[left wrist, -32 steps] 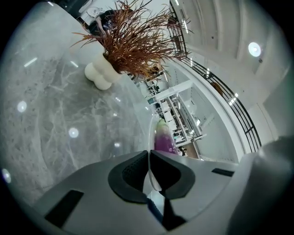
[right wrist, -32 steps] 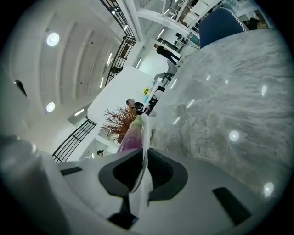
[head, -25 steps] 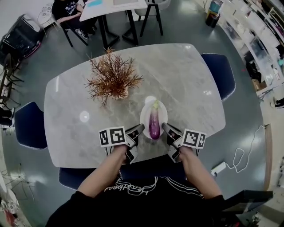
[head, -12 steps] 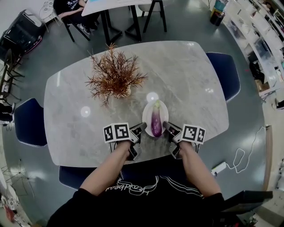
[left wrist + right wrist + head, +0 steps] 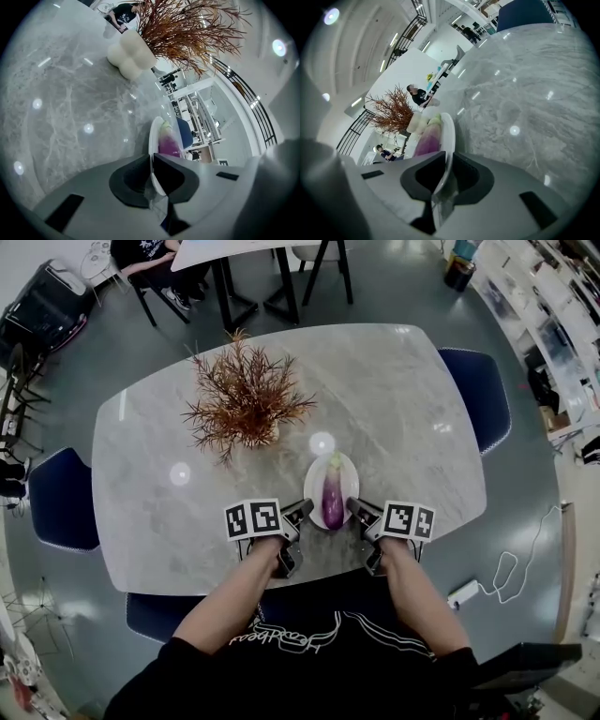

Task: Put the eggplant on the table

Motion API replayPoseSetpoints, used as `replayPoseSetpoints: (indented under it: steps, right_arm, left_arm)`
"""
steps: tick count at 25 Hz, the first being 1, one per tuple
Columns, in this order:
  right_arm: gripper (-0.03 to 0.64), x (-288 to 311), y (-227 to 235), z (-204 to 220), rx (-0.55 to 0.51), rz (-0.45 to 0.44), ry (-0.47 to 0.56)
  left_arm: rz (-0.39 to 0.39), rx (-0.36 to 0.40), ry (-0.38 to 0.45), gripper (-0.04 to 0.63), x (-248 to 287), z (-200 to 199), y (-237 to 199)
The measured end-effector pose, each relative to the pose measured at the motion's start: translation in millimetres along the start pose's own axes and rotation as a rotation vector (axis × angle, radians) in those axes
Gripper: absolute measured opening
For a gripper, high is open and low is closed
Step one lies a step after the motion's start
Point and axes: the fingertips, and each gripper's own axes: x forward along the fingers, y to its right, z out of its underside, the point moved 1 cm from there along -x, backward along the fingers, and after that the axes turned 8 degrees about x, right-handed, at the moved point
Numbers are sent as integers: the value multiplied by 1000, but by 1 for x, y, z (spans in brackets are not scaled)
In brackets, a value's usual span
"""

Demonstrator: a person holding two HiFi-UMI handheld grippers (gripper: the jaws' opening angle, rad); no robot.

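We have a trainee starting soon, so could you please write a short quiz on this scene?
1. True or false: the eggplant lies directly on the table.
2. The left gripper and the right gripper are each shut on: A) the eggplant B) the rim of the plate C) the table.
3. Fill in: in the head view, the plant stands to the plate's upper ___.

Key: 1 false, it lies on the plate, which the two grippers hold by opposite edges. 2 B. 3 left.
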Motion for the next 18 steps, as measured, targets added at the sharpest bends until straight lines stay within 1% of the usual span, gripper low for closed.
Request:
replayPoseSetpoints:
  steps: [2,7,13,16,18]
  right_arm:
    - [40,2,1,2,-12,22,-10]
    - [40,7,-2,0,-82,74,-31]
    - [40,10,-1,2,-92,107,-41]
    - [41,12,-3,2,-100,111,-39]
    - [41,12,-4,2,-117,105,-38]
  left_arm:
    - [-10,7,-10,20,1,1,-2]
    - [-36,16,-32,20,2,2,-8]
    - [-60,16,-39,21,0,3,-11]
    - [-60,13,-35,22,0,2,-12]
    - [-42,-3,-26,51,0,1,-11]
